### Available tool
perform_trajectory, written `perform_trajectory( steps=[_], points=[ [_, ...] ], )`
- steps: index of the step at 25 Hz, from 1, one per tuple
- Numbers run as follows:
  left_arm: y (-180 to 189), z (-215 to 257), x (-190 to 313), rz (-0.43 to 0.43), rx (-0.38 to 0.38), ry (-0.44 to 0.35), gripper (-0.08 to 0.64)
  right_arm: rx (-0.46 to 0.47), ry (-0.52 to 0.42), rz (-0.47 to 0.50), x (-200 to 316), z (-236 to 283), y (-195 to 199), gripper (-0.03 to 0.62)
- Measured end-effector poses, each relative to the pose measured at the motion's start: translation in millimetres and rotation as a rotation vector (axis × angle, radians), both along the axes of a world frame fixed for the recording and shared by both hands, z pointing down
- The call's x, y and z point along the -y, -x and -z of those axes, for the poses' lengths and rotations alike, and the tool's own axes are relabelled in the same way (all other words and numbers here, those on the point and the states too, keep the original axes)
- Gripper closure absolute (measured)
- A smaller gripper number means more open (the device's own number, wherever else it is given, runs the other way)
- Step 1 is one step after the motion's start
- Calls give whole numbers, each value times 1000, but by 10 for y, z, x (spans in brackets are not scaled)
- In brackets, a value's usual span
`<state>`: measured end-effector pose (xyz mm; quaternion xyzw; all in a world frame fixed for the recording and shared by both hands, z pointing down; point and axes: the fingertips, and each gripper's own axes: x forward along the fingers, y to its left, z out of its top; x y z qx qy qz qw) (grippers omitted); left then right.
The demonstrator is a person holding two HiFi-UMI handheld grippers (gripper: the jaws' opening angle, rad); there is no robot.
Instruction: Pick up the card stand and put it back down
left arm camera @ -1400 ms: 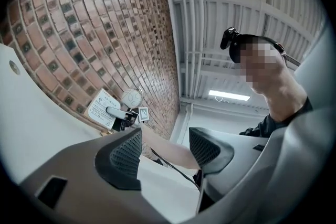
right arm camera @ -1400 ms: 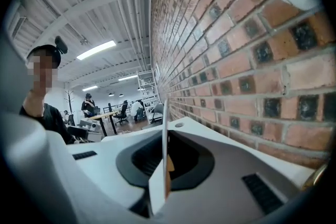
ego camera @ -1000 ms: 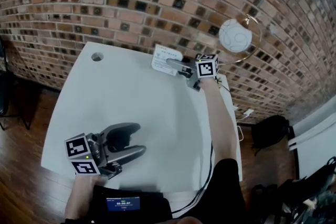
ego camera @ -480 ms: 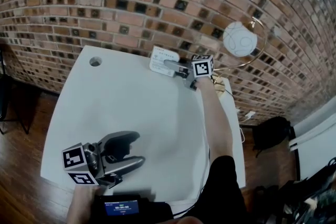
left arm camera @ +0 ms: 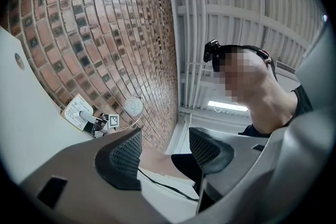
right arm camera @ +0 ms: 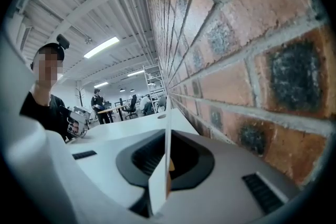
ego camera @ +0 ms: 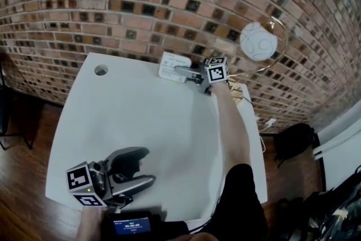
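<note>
The card stand (ego camera: 172, 65), a white printed card in a small holder, is at the far edge of the white table (ego camera: 141, 113), close to the brick wall. My right gripper (ego camera: 187, 71) is shut on it from the right. In the right gripper view the card (right arm camera: 167, 155) shows edge-on, pinched between the dark pads. I cannot tell whether its base touches the table. My left gripper (ego camera: 137, 168) sits open near the table's front edge with nothing between its pads (left arm camera: 125, 156). In the left gripper view the card stand (left arm camera: 77, 111) appears far off.
A brick wall (ego camera: 141, 3) runs along the table's far side. A white globe lamp on a gold ring (ego camera: 258, 41) stands at the back right. There is a round cable hole (ego camera: 101, 70) at the table's far left, a small screen device (ego camera: 130, 226) by the front edge, and a black bag (ego camera: 292, 141) on the floor to the right.
The left gripper has drawn slightly closer to the table's front edge. The right gripper stays shut on the card stand by the wall, hardly moved.
</note>
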<state>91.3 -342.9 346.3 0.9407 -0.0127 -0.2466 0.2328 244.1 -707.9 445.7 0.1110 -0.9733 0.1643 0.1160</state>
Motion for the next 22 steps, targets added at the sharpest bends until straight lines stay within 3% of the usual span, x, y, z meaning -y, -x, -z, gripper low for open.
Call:
perform_trajectory(
  steps=[5, 11, 17, 22],
  points=[
    [-5, 21, 24, 8, -7, -2, 282, 4, 2, -38, 68, -9, -14, 540],
    [9, 7, -4, -5, -6, -3, 282, -33, -22, -117, 102, 9, -37, 410],
    [46, 14, 20, -2, -31, -3, 282, -7, -46, -300, 94, 250, -221, 385],
    [70, -14, 56, 11, -26, 3, 282, -94, -54, -455, -110, 245, -448, 385]
  ],
)
